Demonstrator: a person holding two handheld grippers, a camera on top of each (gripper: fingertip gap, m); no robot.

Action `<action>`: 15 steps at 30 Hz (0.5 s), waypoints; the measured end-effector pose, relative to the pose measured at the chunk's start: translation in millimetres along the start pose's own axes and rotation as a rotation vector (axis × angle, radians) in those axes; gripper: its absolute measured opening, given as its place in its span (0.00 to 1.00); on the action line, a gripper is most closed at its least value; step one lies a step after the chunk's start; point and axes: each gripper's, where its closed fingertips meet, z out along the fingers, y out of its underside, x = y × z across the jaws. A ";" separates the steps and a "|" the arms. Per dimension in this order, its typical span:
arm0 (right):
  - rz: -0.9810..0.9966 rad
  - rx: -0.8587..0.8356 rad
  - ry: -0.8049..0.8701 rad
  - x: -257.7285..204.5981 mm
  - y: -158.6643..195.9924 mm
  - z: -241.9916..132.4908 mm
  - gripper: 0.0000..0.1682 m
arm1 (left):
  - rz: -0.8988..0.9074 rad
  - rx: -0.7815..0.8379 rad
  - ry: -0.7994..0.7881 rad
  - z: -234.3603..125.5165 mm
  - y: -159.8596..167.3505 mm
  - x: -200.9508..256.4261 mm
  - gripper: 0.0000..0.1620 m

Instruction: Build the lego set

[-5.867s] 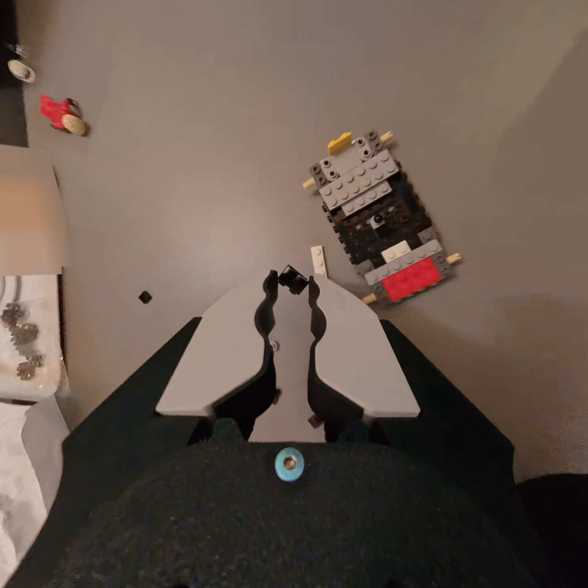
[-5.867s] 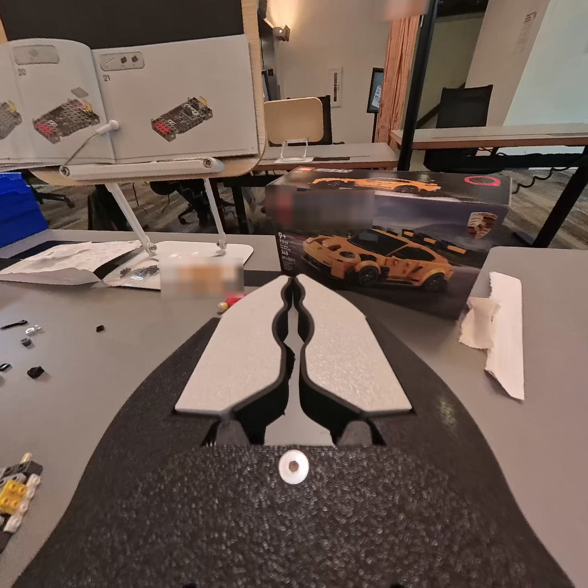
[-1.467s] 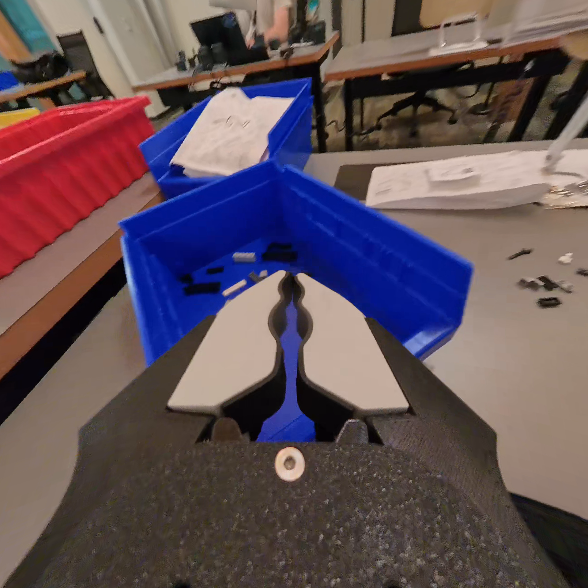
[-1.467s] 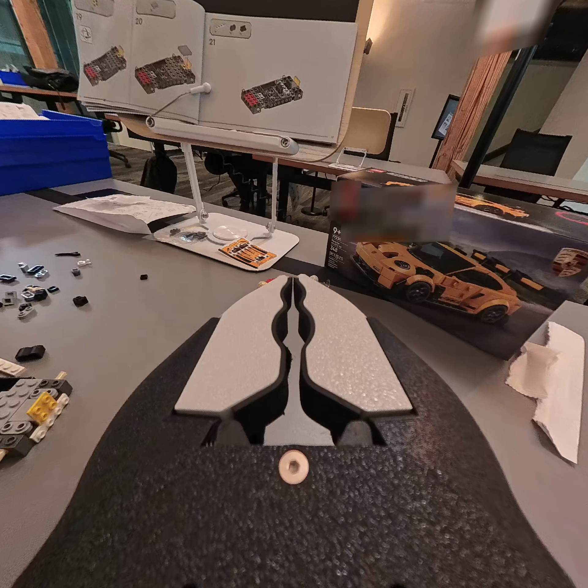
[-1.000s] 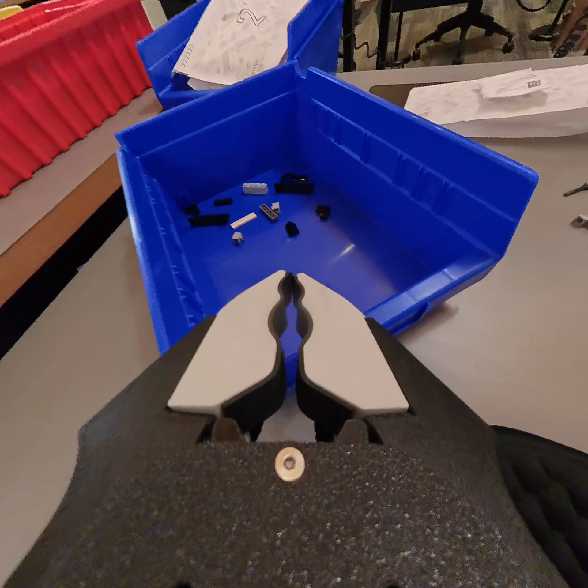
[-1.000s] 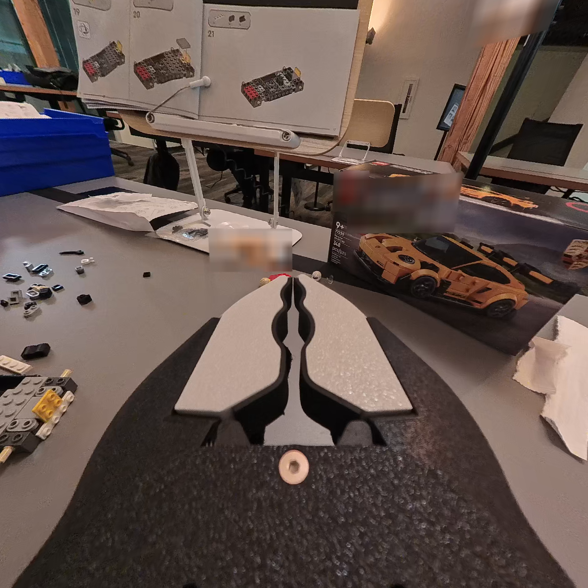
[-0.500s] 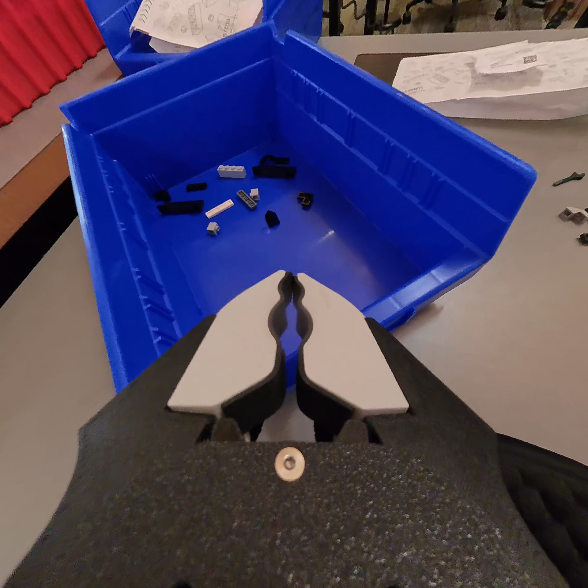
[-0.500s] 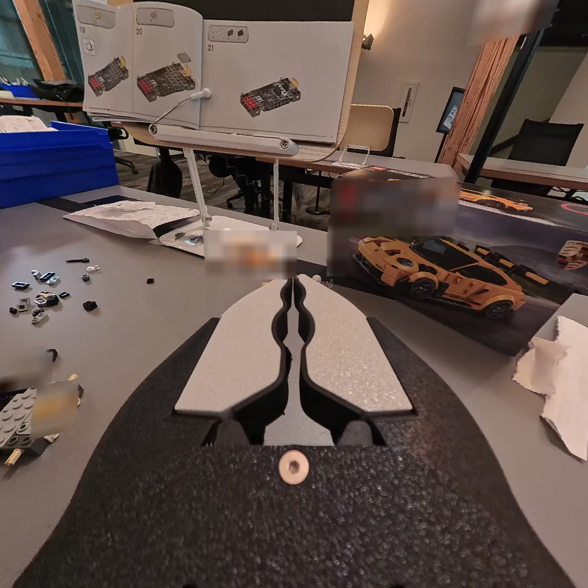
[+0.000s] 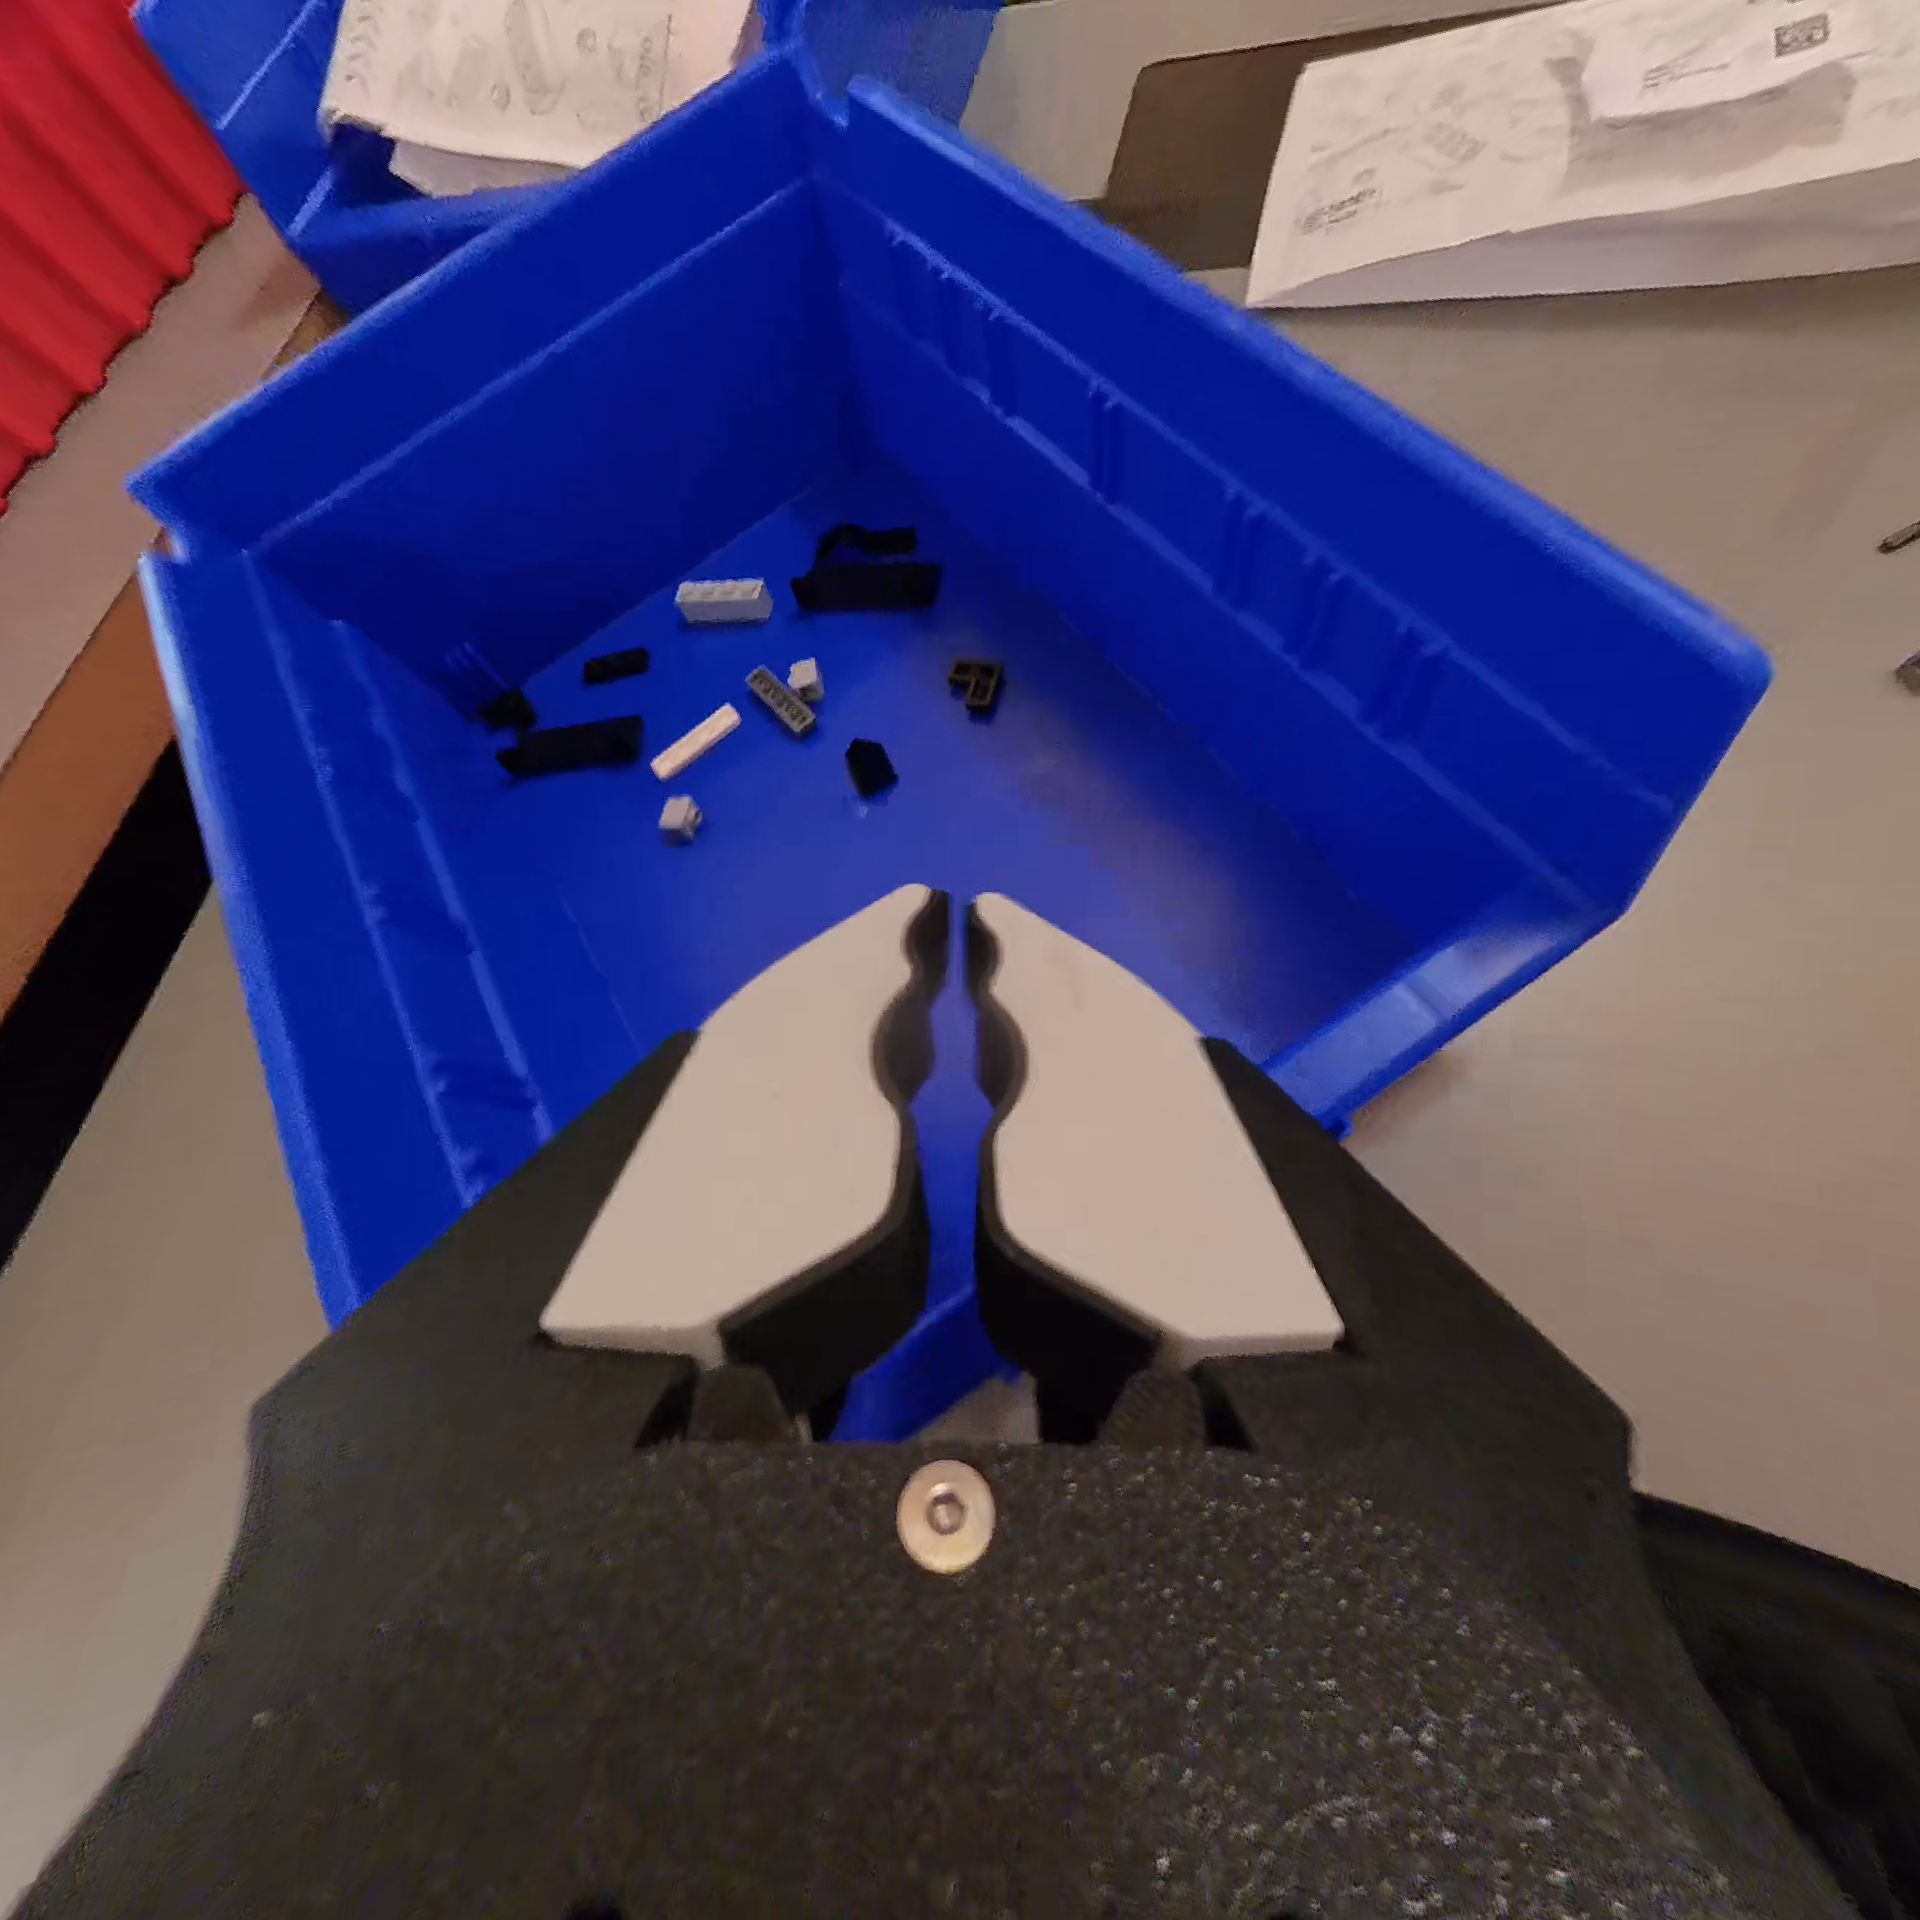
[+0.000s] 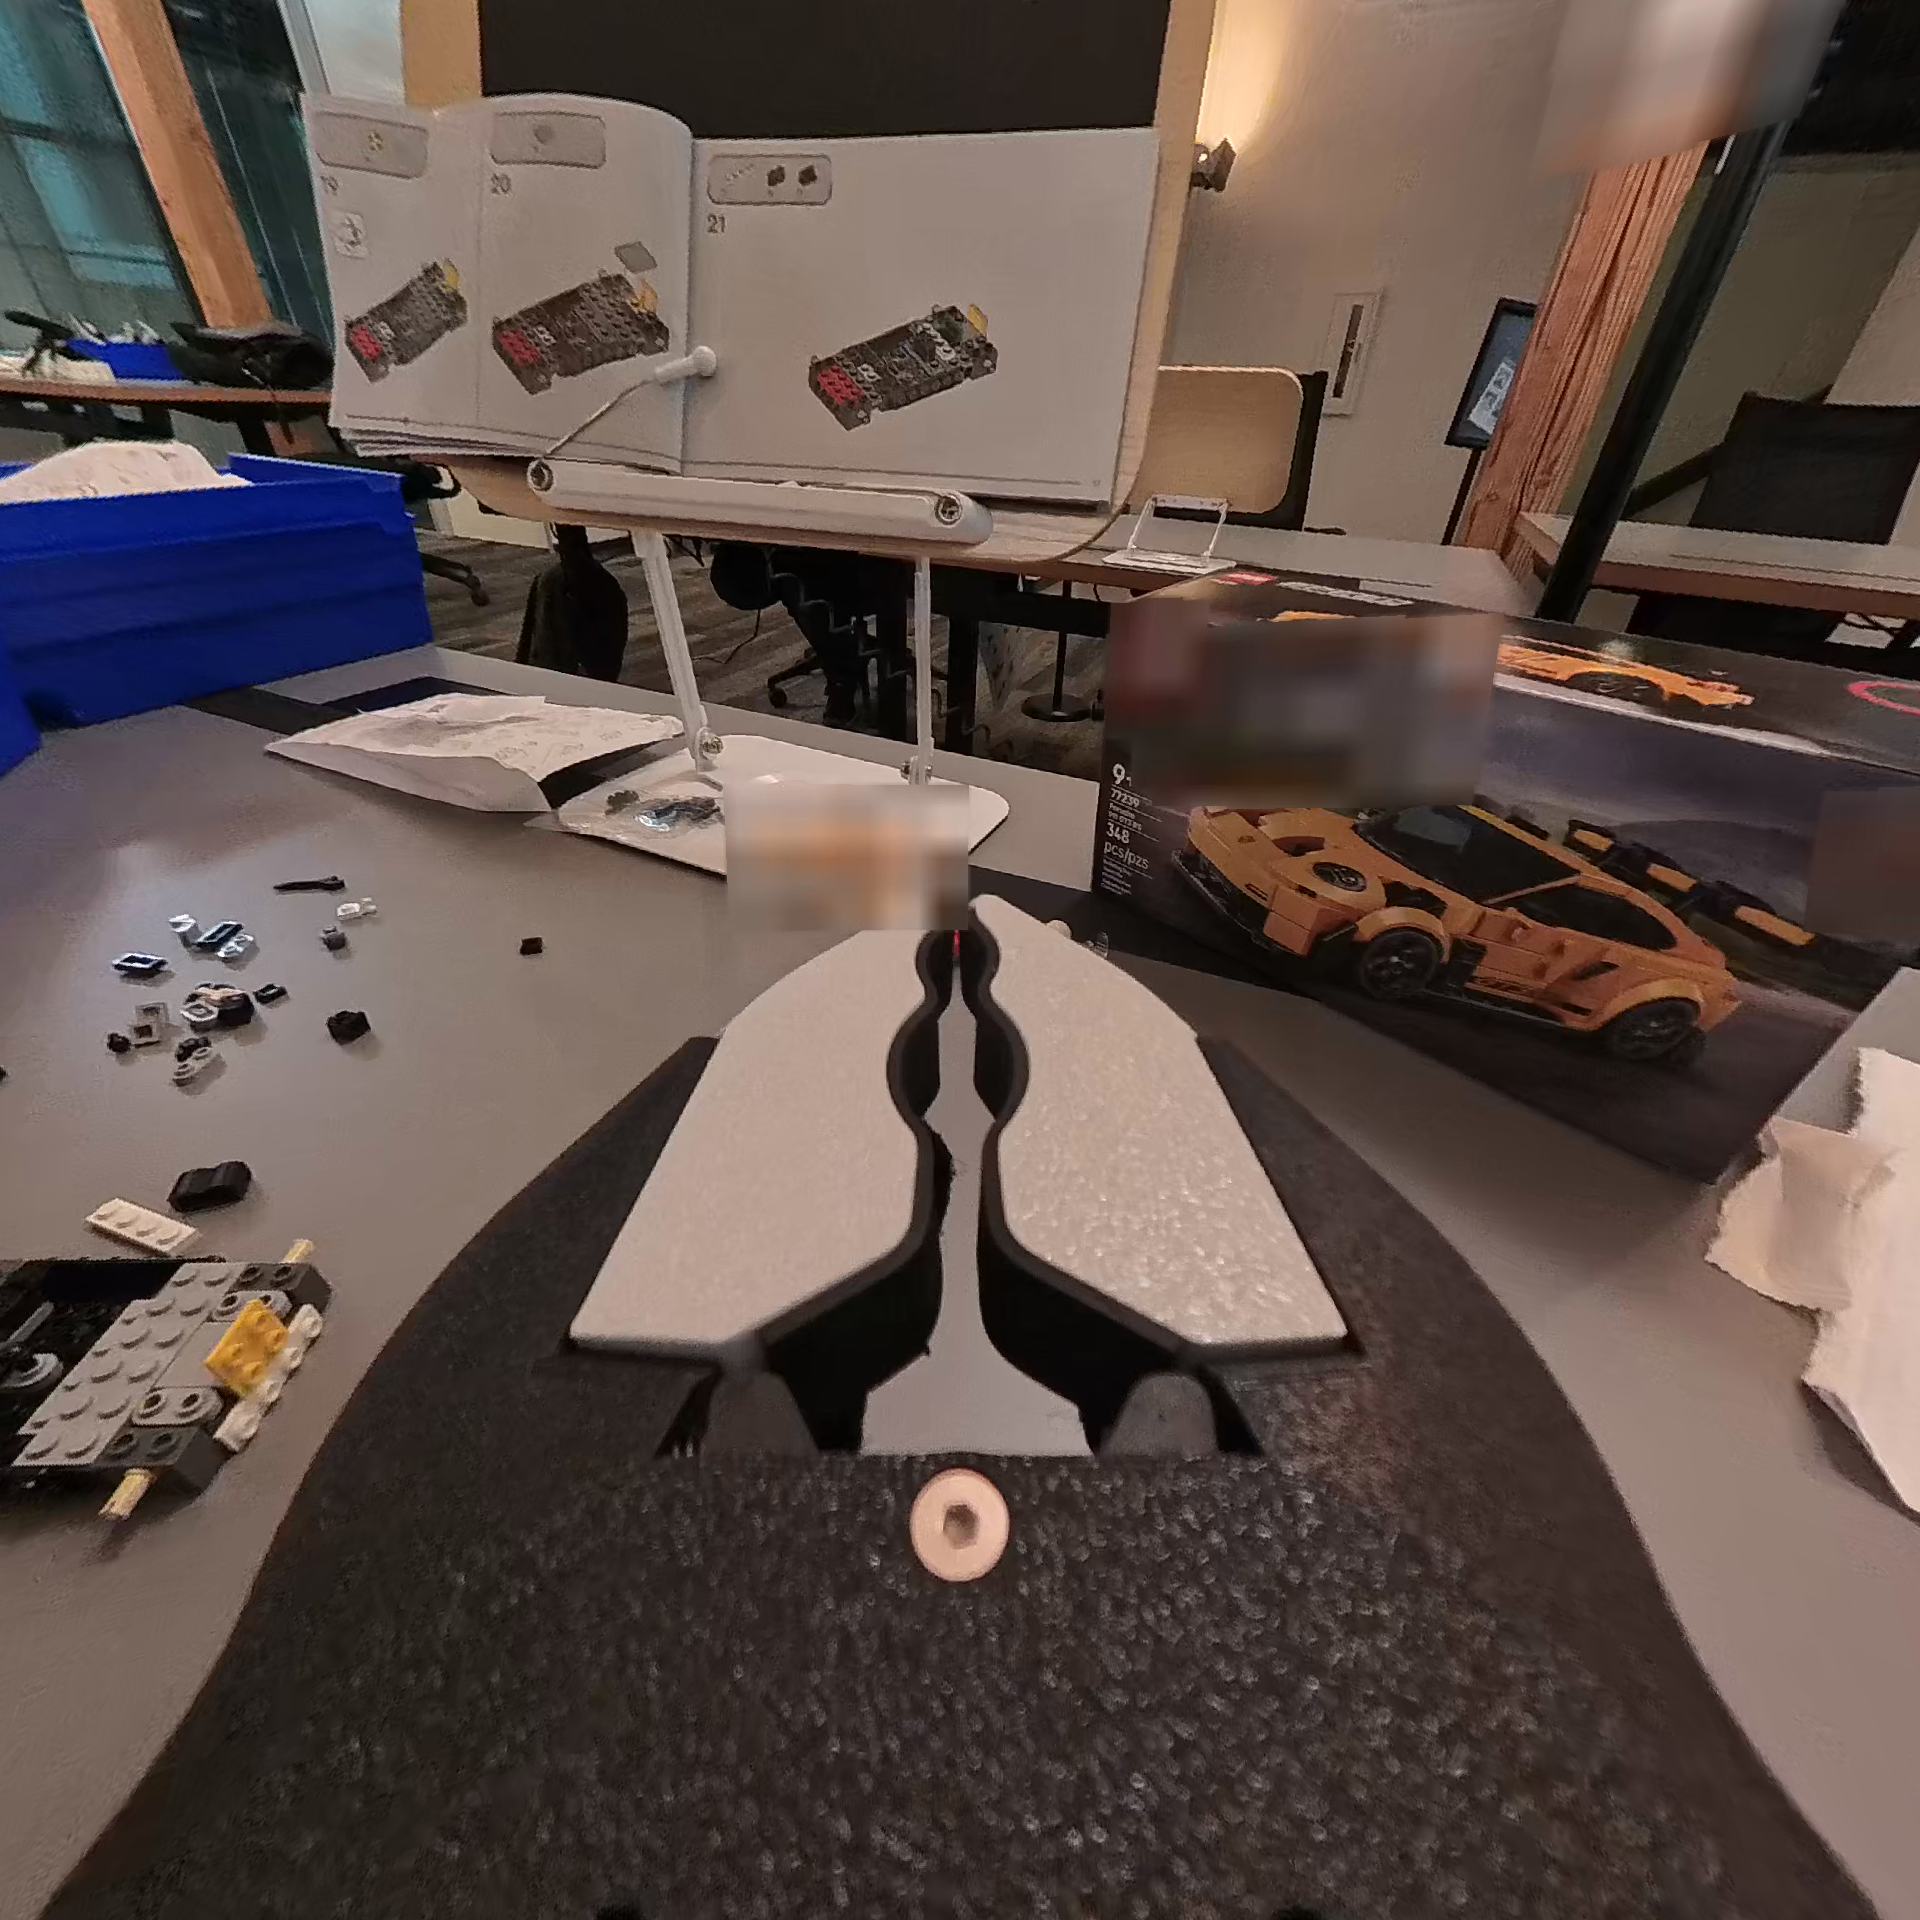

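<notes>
My left gripper [image 9: 951,902] is shut and empty, held above the near part of a blue bin [image 9: 1351,540]. Several small black, grey and white lego pieces lie at the bin's far corner, among them a grey brick [image 9: 722,601] and a white bar [image 9: 695,741]. My right gripper [image 10: 958,914] is shut and empty above the grey table. The part-built black and grey lego chassis [image 10: 135,1371] with a yellow plate lies at the lower left of the right wrist view. Loose small pieces [image 10: 197,997] are scattered beyond it.
An open instruction booklet [image 10: 727,312] stands on a white stand behind the table. The lego box [image 10: 1507,883] with an orange car lies to the right, crumpled white paper [image 10: 1849,1278] near it. A second blue bin [image 9: 499,114] with paper and a red bin [image 9: 73,208] stand at the far left. Left tips to right tips: about 60 centimetres. From the left gripper's tips to the white bar [image 9: 695,741] is close to 15 centimetres.
My left gripper has moved forward and over the blue bin and now looks down into it. My right gripper has barely moved and stays shut.
</notes>
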 end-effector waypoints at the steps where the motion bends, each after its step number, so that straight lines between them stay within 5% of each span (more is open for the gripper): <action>1: 0.002 0.002 -0.005 -1.1 -0.6 -0.1 0.00 | 0.018 -0.020 0.010 3.8 -4.4 3.0 0.10; 10: 0.037 0.058 -0.044 -7.3 -18.3 -8.4 0.00 | 0.122 -0.304 0.061 67.4 -3.0 -11.9 0.26; 15: 0.044 0.064 -0.052 -8.4 -20.6 -9.8 0.00 | 0.172 -0.459 0.081 94.2 14.3 -23.6 0.25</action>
